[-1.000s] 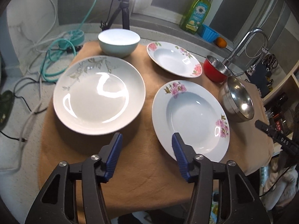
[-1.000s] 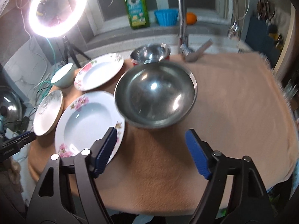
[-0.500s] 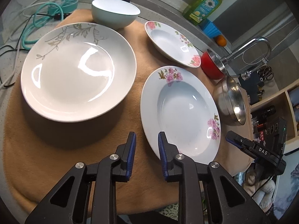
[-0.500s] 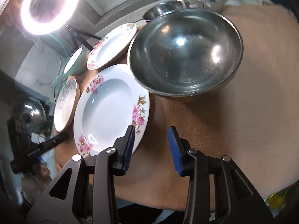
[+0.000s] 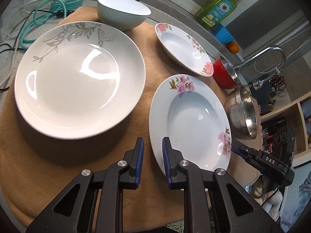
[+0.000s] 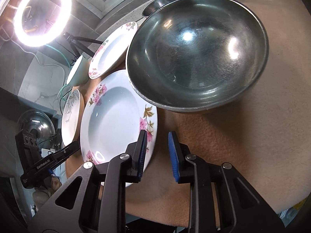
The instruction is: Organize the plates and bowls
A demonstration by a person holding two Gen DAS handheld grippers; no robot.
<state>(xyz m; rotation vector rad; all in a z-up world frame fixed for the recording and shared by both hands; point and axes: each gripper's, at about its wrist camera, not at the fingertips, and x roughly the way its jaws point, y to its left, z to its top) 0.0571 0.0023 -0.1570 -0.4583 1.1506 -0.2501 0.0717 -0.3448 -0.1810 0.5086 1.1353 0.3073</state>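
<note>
2 black grippers, left and right, jaws narrowly apart and empty, flank a white pink-flowered deep plate; best pinch opposite rims evenly.

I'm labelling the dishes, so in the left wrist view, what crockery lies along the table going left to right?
Leaf-patterned plate → near pink-flower plate → steel bowl. The mint bowl and far flowered plate sit behind, so I leave them out.

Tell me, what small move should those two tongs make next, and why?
Probably ease both tongs inward onto the pink-flowered soup plate. The left tongs and right tongs each straddle opposite edges of its rim, open and not yet gripping.
</note>
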